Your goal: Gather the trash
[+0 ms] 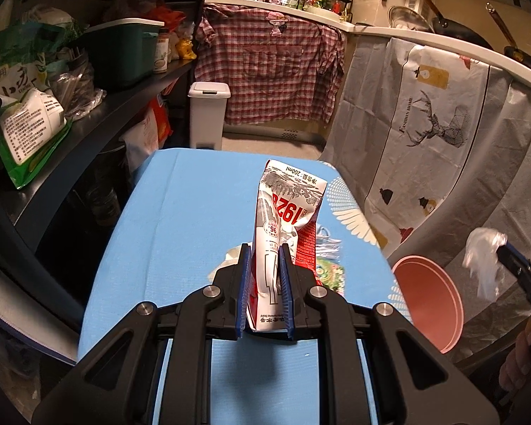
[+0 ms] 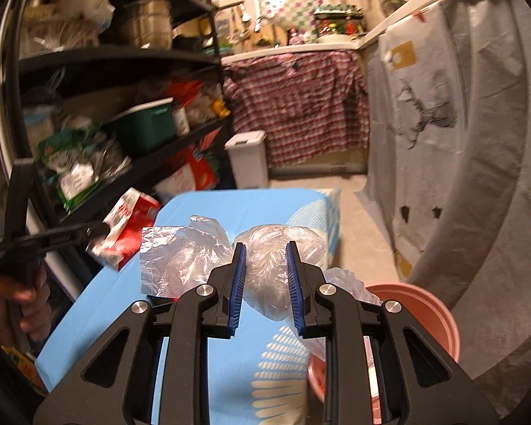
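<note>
A crushed red and white carton (image 1: 283, 233) is clamped in the left gripper (image 1: 264, 248) above the blue worktop (image 1: 180, 219). Crumpled clear plastic (image 2: 269, 269) is pinched in the right gripper (image 2: 265, 248) (beside the pink bin (image 2: 424, 304)).

Glossy paper carton (image 1: 286, 219); crinkled clear plastic wrap (image 2: 276, 265); matt blue cloth (image 1: 194, 212).

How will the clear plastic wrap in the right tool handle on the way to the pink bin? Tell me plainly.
The clear plastic wrap is crumpled and thin, so it is probably very light and floppy. Loose flaps spill past both sides of the right tool, so they may flutter or snag. The film looks glossy and might slip, so keep the grip closed until it is over the pink bin.
</note>
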`<state>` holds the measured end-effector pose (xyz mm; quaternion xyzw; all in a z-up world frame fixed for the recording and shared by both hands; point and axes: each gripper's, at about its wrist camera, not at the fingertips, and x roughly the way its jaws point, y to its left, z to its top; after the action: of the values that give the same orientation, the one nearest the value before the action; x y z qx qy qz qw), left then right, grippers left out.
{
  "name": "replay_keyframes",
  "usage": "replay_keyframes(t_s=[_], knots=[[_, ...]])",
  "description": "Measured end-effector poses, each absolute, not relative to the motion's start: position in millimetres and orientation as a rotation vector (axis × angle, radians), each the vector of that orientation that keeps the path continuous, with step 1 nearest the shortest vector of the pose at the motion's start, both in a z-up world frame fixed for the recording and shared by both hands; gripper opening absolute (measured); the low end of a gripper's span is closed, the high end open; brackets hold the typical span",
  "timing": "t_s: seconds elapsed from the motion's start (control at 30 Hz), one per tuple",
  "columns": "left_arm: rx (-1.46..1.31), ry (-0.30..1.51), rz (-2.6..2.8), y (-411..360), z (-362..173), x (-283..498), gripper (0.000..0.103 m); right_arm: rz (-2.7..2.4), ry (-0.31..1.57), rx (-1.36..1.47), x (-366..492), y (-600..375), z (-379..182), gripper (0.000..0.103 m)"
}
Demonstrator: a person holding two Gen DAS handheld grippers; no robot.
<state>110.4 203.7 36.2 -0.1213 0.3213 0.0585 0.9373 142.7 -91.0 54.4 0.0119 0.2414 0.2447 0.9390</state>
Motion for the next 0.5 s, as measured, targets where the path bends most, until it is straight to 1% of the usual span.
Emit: replay_keyframes(t_s=[0.3,0.5], knots=[[-0.206,0.639,0.057,166,42,108,0.016,0.435,0.454,-0.004,153,-127,76,0.024],[-0.177,0.642,0.025,143,40,110,0.016,0.392,0.484,0.010,161,-144,61,0.024]])
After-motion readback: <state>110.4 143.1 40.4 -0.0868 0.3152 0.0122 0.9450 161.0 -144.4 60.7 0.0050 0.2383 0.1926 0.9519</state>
